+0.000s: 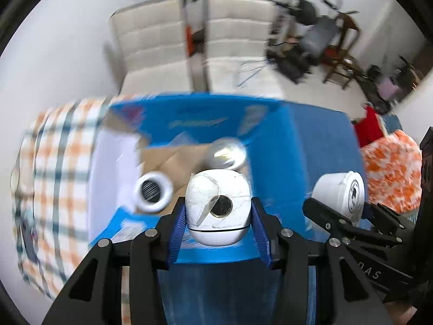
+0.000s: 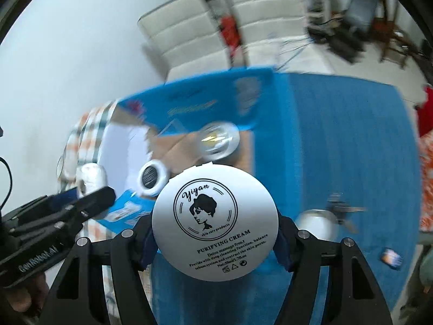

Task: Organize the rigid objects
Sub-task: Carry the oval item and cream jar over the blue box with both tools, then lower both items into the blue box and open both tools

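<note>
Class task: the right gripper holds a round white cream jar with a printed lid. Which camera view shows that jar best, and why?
The right wrist view: the round white cream jar faces the lens between the right gripper, its lid print readable. The left wrist view shows it only small, sideways and near the edge.

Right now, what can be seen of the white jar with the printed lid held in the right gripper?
The cream jar is a round white tub, apparently plastic, with a flat silvery-white lid facing the right wrist camera. The lid carries a black circular emblem with a head in profile, the name "Yiyan", and "PURIFYING CREAM" above smaller text. It is closed and lifted, clamped at its sides by the right gripper, whose blue fingers press both flanks. In the left wrist view it is tilted, lid sideways. Nothing else touches it.
</note>
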`<state>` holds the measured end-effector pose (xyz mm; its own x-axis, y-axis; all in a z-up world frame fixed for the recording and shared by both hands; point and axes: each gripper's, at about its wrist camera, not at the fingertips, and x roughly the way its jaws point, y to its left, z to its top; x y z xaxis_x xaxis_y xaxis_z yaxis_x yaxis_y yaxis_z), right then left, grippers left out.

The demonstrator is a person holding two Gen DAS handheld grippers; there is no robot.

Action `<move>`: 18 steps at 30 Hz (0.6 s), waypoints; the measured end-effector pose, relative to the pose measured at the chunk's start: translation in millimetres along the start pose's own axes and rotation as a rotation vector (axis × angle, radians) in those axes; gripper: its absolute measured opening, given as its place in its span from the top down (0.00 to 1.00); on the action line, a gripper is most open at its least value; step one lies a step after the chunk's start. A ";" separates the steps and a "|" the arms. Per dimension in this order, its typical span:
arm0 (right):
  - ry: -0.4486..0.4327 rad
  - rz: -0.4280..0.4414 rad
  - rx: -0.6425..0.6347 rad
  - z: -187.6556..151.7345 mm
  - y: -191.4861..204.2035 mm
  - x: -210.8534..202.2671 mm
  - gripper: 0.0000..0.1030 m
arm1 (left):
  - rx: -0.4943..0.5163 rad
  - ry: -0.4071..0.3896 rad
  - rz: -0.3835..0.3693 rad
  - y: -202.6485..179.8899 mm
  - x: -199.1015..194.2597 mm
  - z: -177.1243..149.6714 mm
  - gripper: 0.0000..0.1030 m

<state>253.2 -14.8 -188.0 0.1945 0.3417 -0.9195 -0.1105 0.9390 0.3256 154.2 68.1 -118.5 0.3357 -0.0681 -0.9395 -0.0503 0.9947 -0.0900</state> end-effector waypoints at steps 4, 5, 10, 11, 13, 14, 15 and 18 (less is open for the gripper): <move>0.091 0.001 -0.053 9.4 25.5 57.0 0.32 | -0.079 0.089 0.017 54.6 34.2 -5.8 0.58; 0.111 0.005 -0.055 10.1 26.3 67.2 0.32 | -0.099 0.102 0.025 67.3 43.8 -5.5 0.58; 0.218 0.000 -0.079 13.0 23.9 116.9 0.32 | -0.159 0.212 -0.019 107.1 82.2 -4.3 0.58; 0.228 0.000 -0.083 11.2 24.7 122.8 0.32 | -0.164 0.241 -0.042 112.5 92.3 -3.2 0.58; 0.256 -0.005 -0.111 7.9 28.6 133.6 0.32 | -0.172 0.278 -0.066 118.6 104.1 -1.2 0.58; 0.261 -0.011 -0.121 7.5 31.8 138.8 0.31 | -0.172 0.298 -0.073 120.7 111.3 -0.9 0.58; 0.269 -0.015 -0.136 6.4 37.1 144.3 0.31 | -0.166 0.310 -0.078 121.0 116.0 -0.2 0.58; 0.292 -0.054 -0.167 3.5 44.3 158.9 0.31 | -0.142 0.364 -0.100 115.3 129.0 0.1 0.58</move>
<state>282.6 81.2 -318.9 -0.0801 0.2432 -0.9667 -0.2701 0.9282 0.2559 191.8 174.0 -250.0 -0.0081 -0.2123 -0.9772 -0.1726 0.9628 -0.2078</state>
